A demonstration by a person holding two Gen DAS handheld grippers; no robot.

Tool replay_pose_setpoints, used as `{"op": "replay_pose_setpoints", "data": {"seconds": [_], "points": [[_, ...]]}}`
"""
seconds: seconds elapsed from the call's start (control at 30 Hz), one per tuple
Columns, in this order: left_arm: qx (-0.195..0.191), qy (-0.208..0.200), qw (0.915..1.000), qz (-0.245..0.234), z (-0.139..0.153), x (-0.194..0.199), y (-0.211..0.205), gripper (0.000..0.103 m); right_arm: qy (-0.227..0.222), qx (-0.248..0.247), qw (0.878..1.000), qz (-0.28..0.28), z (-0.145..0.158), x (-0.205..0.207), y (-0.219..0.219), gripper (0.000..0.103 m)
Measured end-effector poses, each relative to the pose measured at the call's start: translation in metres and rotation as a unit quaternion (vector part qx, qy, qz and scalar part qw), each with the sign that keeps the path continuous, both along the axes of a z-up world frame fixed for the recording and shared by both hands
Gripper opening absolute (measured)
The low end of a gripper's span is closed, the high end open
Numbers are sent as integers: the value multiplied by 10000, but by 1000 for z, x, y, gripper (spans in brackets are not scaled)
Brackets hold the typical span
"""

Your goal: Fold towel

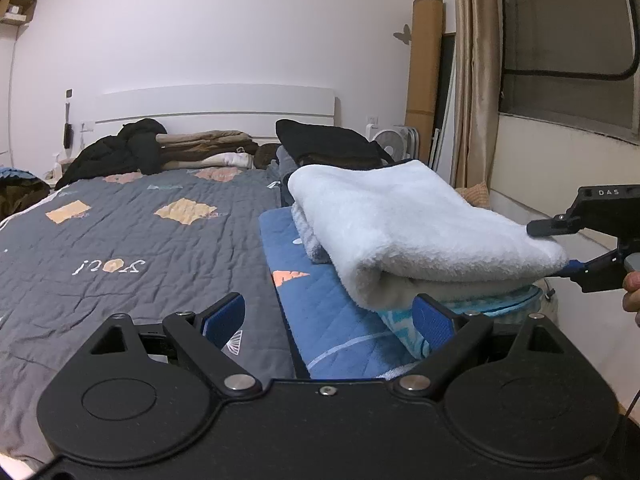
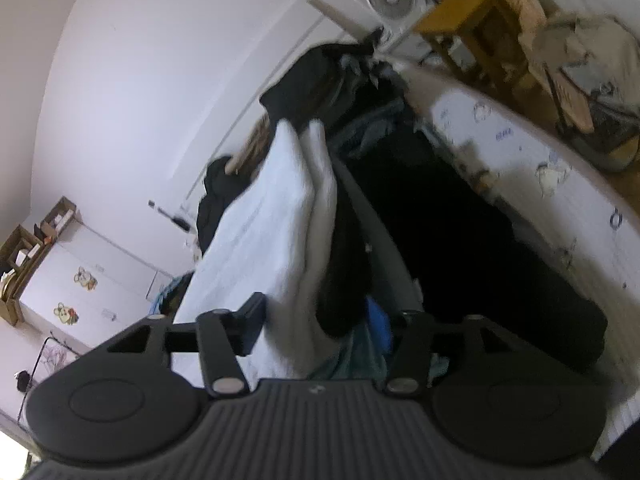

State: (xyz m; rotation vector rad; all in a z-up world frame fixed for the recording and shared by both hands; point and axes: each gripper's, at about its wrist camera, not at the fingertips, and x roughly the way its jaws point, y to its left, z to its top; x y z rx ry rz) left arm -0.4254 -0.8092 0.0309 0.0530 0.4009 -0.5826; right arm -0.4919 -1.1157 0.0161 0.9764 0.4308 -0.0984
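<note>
Towel: white towel (image 1: 416,224), folded thick, lies on top of a stack of folded cloths at the right edge of the bed (image 1: 120,240).
Left tongs (image 1: 328,320): spread wide, empty, short of the stack's near side.
Right tongs (image 1: 560,246): at the towel's right end, one finger above and one below the fold; jaws apart, contact unclear.
Hand (image 1: 632,292): grips the right handle.

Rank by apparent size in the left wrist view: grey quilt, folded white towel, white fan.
1. grey quilt
2. folded white towel, though it sits nearer the camera
3. white fan, smallest and farthest away
</note>
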Motion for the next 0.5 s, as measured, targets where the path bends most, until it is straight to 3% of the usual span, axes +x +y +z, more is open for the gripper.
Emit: {"op": "replay_pose_setpoints", "data": {"seconds": [0.37, 0.47, 0.5], "points": [[23, -17, 9999, -105, -1, -1, -3, 91, 176, 196, 9995, 175, -8, 12, 2, 67], [32, -9, 9999, -115, -1, -1, -3, 91, 162, 262, 9993, 189, -8, 15, 2, 65], [24, -4, 9999, -111, -1, -1, -3, 91, 131, 306, 9993, 178, -8, 15, 1, 60]]}}
